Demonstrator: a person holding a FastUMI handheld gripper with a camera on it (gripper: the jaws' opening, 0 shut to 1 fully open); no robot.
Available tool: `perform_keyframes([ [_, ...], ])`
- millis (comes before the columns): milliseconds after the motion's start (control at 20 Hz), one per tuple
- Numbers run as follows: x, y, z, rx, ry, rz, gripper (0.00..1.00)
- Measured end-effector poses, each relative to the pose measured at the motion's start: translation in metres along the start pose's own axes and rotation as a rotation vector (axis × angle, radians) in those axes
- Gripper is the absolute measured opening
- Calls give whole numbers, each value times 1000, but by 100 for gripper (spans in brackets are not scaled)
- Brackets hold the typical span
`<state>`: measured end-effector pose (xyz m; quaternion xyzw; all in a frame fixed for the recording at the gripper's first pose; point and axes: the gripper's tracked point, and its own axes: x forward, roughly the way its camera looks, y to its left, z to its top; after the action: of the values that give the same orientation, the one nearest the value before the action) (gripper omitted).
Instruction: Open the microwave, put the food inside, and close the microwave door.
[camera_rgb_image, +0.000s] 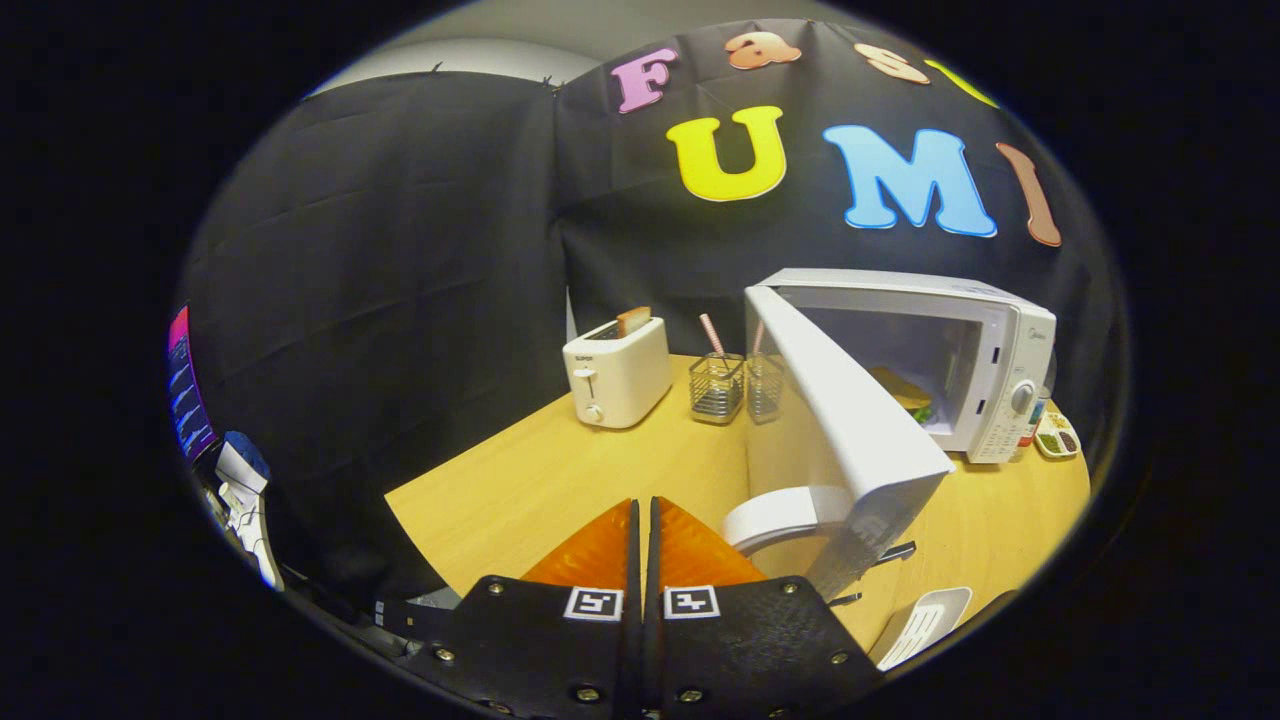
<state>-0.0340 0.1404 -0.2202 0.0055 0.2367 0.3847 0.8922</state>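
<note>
1. Standing far left on the wooden table (520, 490), a white toaster (617, 372) w/ a slice poking up
2. Next along: two wire holders (718, 388) w/ pink straws, just beside the door's hinge side
3. Gripper (641, 520) low in front, orange fingers (600, 550) pressed together, nothing between them
4. Microwave (985, 360) at right, door (850, 420) swung wide toward gripper; handle just right of the fingers
5. Food (905, 395) sits inside the cavity
6. Small tray (1058, 436) of bits just right of microwave
</note>
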Motion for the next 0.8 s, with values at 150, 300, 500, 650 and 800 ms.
perform_keyframes([
  [150, -5, -39, 0, 31, 8, -57, 1],
  [300, -9, -76, 3, 56, 10, -109, 1],
  [500, -9, -123, 13, 62, -3, -169, 1],
  [650, -4, -160, 17, 52, 4, -226, 1],
  [800, 1, -192, 22, 63, 6, -260, 1],
])
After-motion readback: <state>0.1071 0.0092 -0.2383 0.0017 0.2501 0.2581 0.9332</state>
